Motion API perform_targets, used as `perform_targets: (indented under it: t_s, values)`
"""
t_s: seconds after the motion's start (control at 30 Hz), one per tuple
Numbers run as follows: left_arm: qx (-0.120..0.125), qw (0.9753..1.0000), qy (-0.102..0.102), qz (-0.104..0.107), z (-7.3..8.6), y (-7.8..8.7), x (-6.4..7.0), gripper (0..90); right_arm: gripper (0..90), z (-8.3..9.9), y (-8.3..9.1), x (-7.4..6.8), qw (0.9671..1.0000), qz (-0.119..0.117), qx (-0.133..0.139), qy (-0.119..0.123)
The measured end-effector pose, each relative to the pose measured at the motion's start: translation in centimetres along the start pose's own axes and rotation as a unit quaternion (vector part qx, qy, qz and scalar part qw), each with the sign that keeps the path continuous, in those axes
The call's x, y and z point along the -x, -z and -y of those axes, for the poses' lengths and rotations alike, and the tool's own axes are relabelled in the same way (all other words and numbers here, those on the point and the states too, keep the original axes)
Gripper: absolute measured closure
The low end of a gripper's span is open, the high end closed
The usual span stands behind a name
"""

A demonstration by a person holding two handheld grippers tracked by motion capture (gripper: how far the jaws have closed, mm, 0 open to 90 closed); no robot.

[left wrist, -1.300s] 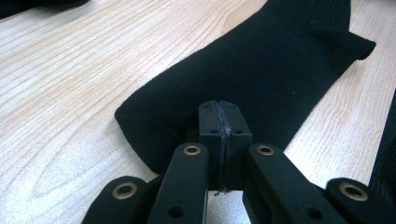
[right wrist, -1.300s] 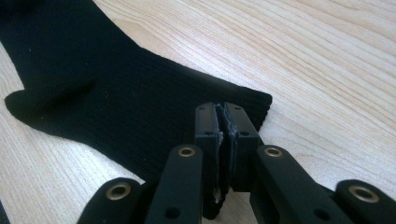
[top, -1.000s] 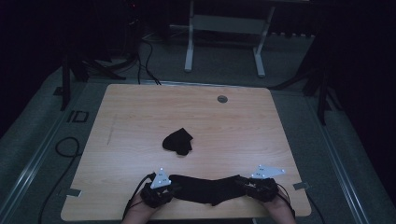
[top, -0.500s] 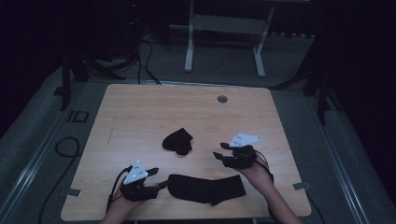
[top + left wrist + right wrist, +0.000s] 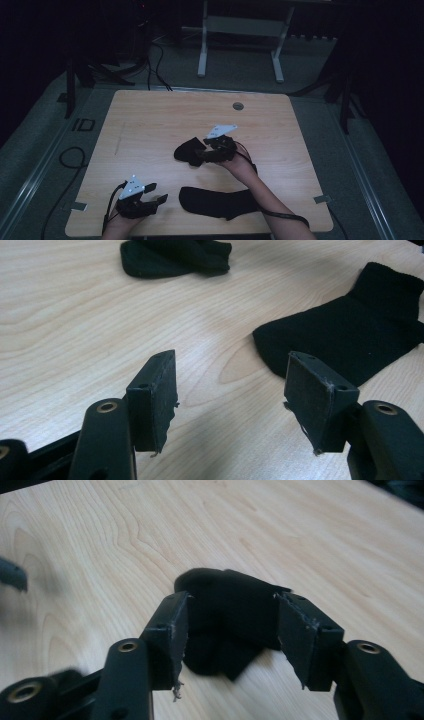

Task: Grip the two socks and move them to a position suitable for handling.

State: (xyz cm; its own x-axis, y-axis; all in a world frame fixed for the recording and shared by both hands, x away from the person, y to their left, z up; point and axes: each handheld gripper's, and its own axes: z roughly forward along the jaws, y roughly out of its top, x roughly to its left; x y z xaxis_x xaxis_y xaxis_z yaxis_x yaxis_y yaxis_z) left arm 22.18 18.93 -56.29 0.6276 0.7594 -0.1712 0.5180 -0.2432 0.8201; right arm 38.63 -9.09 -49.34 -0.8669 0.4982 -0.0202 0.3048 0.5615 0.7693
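Two black socks on the wooden surface (image 5: 150, 115). Crumpled sock (image 5: 189, 150) mid-surface; flat sock (image 5: 215, 201) laid out along the near edge.

Right hand-held gripper (image 5: 204, 155) at the crumpled sock, jaws wide apart either side of the bunched fabric (image 5: 227, 610), not closed on it. Nothing held yet.

Left hand-held gripper (image 5: 161, 199) near-left corner, jaws wide open, empty, just left of the flat sock's end (image 5: 350, 340), apart from it.

Handling, judged: light, limp knit, no stiffness, will drape and fold once lifted. Low slip against the pads, not fragile. Best bite on a raised fold of the crumpled sock, deep enough to catch several layers; thin single layer likely to pull free. Flat sock: pinch at one end.
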Motion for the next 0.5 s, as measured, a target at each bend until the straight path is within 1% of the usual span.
perform_targets:
  t_s: [0.03, 0.07, 0.1, 0.13, 0.17, 0.2, 0.23, 0.27, 0.33, 0.37, 0.4, 0.47, 0.5]
  values:
    - [0.0, 1.0, 0.001, -0.003, 0.0, -0.1, 0.0, 38.1, 44.0, -0.2, -0.8, 0.0, 1.0, -0.002, -0.005, -0.003]
    - [0.001, 1.0, 0.003, -0.002, 0.0, -0.1, 0.0, 38.1, 41.1, -0.4, -2.4, 0.2, 0.9998, -0.004, -0.021, -0.005]
    - [0.003, 1.0, 0.005, -0.001, 0.0, -0.2, 0.0, 38.1, 40.3, -0.5, -2.9, 0.2, 0.9996, -0.005, -0.025, -0.006]
    - [0.003, 1.0, 0.005, -0.001, 0.0, -0.2, 0.0, 38.1, 40.3, -0.5, -2.9, 0.2, 0.9996, -0.005, -0.025, -0.006]
    - [0.006, 0.9999, 0.009, -0.001, 0.0, -0.2, -0.1, 38.1, 38.7, -0.6, -4.5, 0.3, 0.9992, -0.007, -0.036, -0.017]
    - [0.006, 0.9999, 0.009, -0.001, 0.0, -0.2, -0.1, 38.1, 38.7, -0.6, -4.5, 0.3, 0.9992, -0.007, -0.036, -0.017]
    - [0.006, 0.9999, 0.009, -0.001, 0.0, -0.2, -0.1, 38.1, 38.7, -0.6, -5.1, 0.4, 0.999, -0.006, -0.041, -0.019]
    - [0.008, 0.9999, 0.007, -0.005, 0.0, -0.2, -0.2, 38.1, 35.5, -0.6, -6.4, 0.5, 0.9984, -0.001, -0.051, -0.025]
    - [0.01, 0.9999, 0.01, -0.006, 0.0, -0.2, -0.3, 38.1, 34.1, -0.5, -7.3, 0.5, 0.9979, 0.007, -0.06, -0.024]
    - [0.007, 0.9999, 0.011, -0.006, 0.0, -0.2, -0.4, 38.1, 34.0, -0.4, -7.7, 0.4, 0.9975, 0.006, -0.065, -0.026]
    - [0.009, 0.9998, 0.013, -0.007, 0.0, -0.2, -0.4, 38.1, 33.8, -0.2, -8.2, 0.4, 0.9969, 0.011, -0.075, -0.023]
    - [0.009, 0.9999, 0.014, -0.005, 0.0, -0.3, -0.5, 38.1, 36.6, 0.2, -9.0, 0.3, 0.9956, 0.007, -0.092, -0.016]
    - [0.008, 0.9999, 0.012, -0.006, 0.0, -0.3, -0.5, 38.1, 37.4, 0.5, -9.2, 0.1, 0.995, 0.013, -0.099, -0.002]
